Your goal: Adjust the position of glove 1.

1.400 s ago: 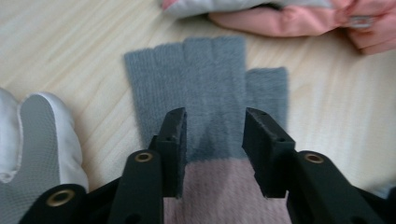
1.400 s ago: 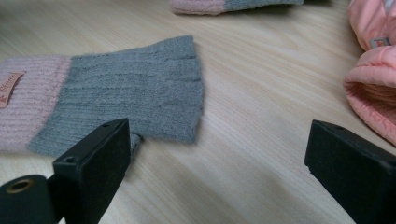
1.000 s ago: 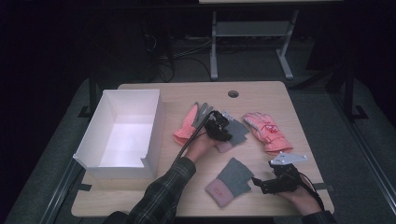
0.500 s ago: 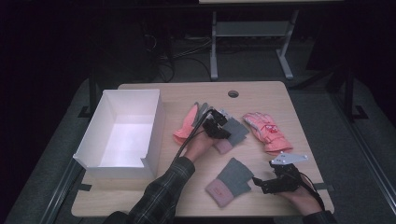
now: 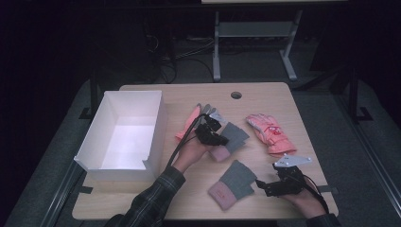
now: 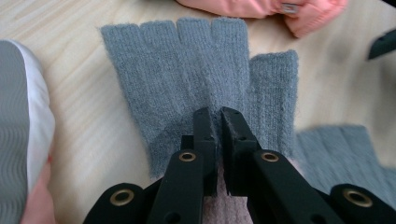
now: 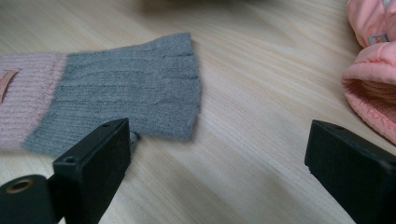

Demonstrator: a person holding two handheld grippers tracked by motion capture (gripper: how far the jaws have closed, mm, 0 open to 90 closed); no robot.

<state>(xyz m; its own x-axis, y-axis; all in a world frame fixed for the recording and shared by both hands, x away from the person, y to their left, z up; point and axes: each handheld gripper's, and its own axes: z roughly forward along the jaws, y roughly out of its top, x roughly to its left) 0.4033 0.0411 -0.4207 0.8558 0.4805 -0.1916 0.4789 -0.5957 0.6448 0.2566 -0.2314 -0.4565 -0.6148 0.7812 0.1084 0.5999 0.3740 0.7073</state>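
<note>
While its jaws have just closed, the left gripper [image 6: 218, 122] pinches the grey glove [image 6: 196, 74].

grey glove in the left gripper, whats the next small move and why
Probably lift it and carry it toward the white box. The left gripper has just closed its jaws on the grey glove, pinching the knit near the cuff, and the box stands open beside it.
</note>
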